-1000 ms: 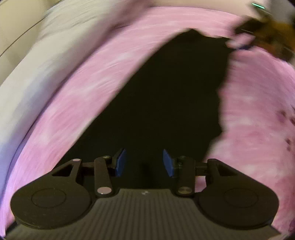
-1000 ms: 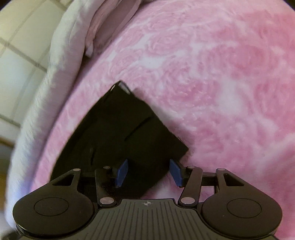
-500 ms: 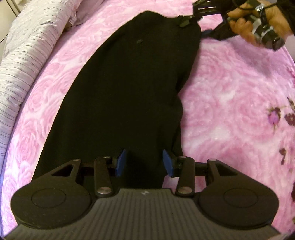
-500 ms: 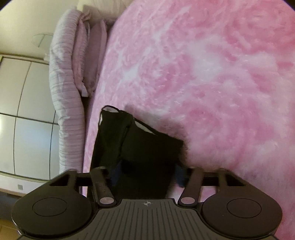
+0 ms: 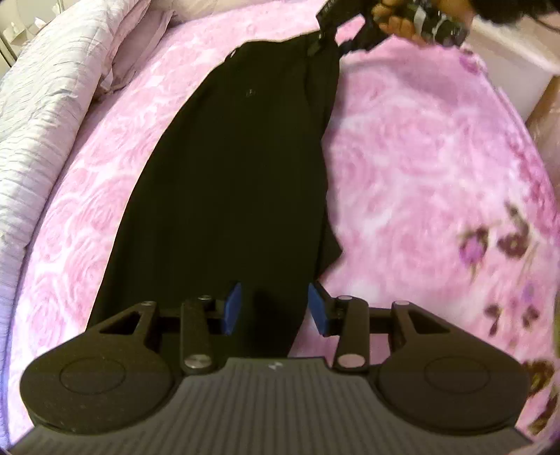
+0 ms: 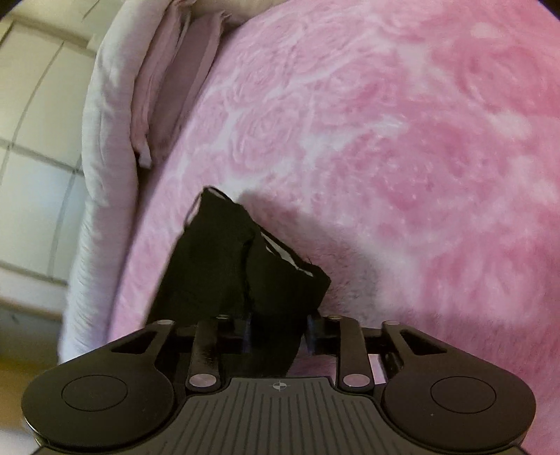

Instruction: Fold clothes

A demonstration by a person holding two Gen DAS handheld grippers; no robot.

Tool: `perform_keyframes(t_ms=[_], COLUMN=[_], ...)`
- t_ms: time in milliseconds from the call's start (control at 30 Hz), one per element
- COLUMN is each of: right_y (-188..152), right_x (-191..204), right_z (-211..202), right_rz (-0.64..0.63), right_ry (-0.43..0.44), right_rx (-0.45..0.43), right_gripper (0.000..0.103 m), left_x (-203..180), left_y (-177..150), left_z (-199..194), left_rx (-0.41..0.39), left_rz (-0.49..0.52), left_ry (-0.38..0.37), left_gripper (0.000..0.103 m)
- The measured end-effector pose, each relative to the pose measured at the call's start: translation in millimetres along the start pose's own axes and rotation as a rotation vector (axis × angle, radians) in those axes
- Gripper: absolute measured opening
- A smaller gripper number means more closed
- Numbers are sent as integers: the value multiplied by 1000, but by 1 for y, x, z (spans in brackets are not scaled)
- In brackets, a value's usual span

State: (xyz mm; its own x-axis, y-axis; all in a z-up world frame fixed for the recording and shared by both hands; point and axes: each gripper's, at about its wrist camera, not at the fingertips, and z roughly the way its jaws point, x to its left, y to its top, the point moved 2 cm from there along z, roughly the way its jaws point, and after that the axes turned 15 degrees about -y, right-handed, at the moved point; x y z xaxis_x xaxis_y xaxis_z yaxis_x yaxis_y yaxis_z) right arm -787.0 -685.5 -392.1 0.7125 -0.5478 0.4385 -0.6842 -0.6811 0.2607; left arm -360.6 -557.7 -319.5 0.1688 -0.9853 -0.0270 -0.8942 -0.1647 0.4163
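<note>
A: Ahead of our left gripper (image 5: 274, 308) the black garment (image 5: 238, 168) runs away from us in one long strip across the pink rose-patterned blanket (image 5: 420, 168). Its near end lies between the blue pads (image 5: 233, 308), which stand partly apart with a gap on either side of the cloth. We read that as no grip.

B: Agreed. At the far end of that strip we see our right gripper (image 6: 278, 332), held in our hand (image 5: 402, 21), with the other end bunched up and raised off the blanket. In its own view the jaws are closing, and the dark fabric fills the space between them, so we take it as held.

A: So we judge the step to be stretching the piece out straight before the first fold.

B: Next, we think, the left pads need to close on the near hem, and then one end has to be carried over onto the other with the edges kept level.

A: Off to the left of both grippers a pale quilt and pillows (image 5: 52, 98) bank up along the bed's edge.

B: Beyond them, in the right wrist view, there are white panelled doors (image 6: 35, 140).
</note>
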Motion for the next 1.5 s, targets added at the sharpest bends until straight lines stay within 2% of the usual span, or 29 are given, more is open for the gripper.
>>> perform_keyframes(t_ms=[33,100,133,233,333,400,467,567,700,800,900,1067,1200,1267,1367,1500], right_y=[-5,-20,-30,-68,-117,-152,-185,-232,-290,-324,-346,-385,-415,-438,-474,-519], right_x=[2,8,10,18,23,27,35,48,89,140,197,270,309,323,344,358], right_z=[-4,-16,-24,-40,-50,-53,-53,-59,-68,-73,-75,-51,-31,-27,-20,-15], right_rz=[-17,-51,-74,-122,-121,-118,-121,-111,-171,-301,-468,-755,-849,-887,-916,-839], right_ry=[-15,-46,-57,-53,-64,-70,-78,-95,-69,-22,62,173,198,202,188,123], right_rx=[-17,-63,-91,-128,-101,-77,-49,-31,-5,11,10,21,57,67,71,68], right_gripper=[41,50,52,53,53,53,53,53,53,53,53,53,53,53,53,53], left_x=[-2,-7,-13,-25,-29,-29,-26,-16,10,39,72,120,156,174,203,238], left_y=[-4,-13,-19,-34,-51,-64,-71,-91,-149,-208,-266,-343,-380,-397,-414,-430], left_z=[0,0,1,11,26,28,19,-14,-73,-105,-135,-173,-194,-204,-204,-196], left_rx=[15,40,60,117,184,199,166,103,57,91,112,156,136,114,68,43], left_rz=[11,63,128,294,443,512,464,274,9,-178,-350,-525,-534,-523,-455,-329], left_ry=[14,49,74,123,142,146,137,116,158,225,317,473,528,529,462,365], left_gripper=[38,38,38,37,37,37,36,36,37,37,37,38,42,43,43,41])
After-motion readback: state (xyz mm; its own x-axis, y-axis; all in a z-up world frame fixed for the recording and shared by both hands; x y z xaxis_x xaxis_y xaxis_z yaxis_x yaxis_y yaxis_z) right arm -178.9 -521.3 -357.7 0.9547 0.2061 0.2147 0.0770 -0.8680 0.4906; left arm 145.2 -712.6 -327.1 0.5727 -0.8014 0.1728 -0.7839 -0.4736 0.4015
